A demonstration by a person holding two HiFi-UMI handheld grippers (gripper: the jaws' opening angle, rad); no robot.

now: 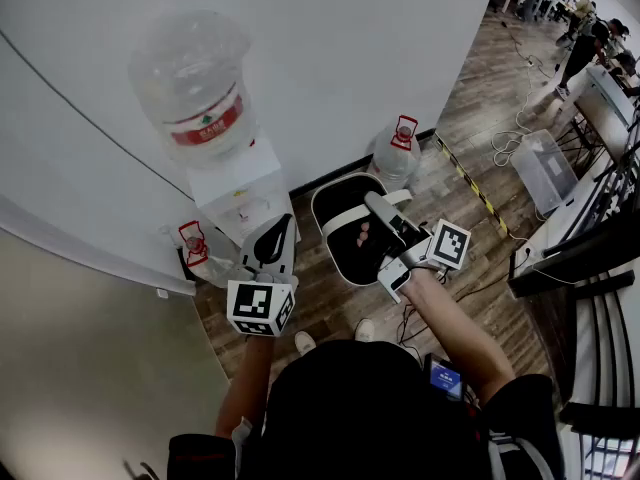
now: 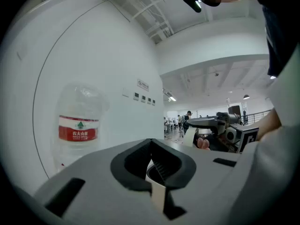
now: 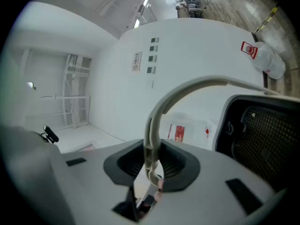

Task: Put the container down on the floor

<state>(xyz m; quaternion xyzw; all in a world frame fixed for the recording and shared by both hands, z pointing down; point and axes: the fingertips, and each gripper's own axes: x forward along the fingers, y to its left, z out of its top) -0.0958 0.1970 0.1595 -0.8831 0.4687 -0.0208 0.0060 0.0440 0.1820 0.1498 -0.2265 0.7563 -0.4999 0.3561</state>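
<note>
The right gripper [image 3: 152,168] is closed on the handle [image 3: 187,90] of the container [image 1: 340,253]. The pale, thin handle goes into the gap between the jaws and curves up and to the right from there. In the head view this gripper [image 1: 374,204] points forward and a little upward. The right forearm [image 1: 455,318] is stretched out from the body, to the right of the container.

The left gripper [image 2: 157,172] has its jaws together, with nothing between them. It is held level in front of the body [image 1: 271,232], just beside the container on its left side but apart from it.

The container hangs from its handle above the wood floor [image 1: 470,118], near the floor's edge along the wall [image 1: 350,58]. It is oval, with a white rim and a black inside. In the right gripper view the inside looks like black mesh.

To its left stands a white dispenser [image 1: 240,193] with a big bottle [image 1: 200,98] on top. To its right a second bottle [image 1: 395,153] stands on the floor against the wall.
</note>
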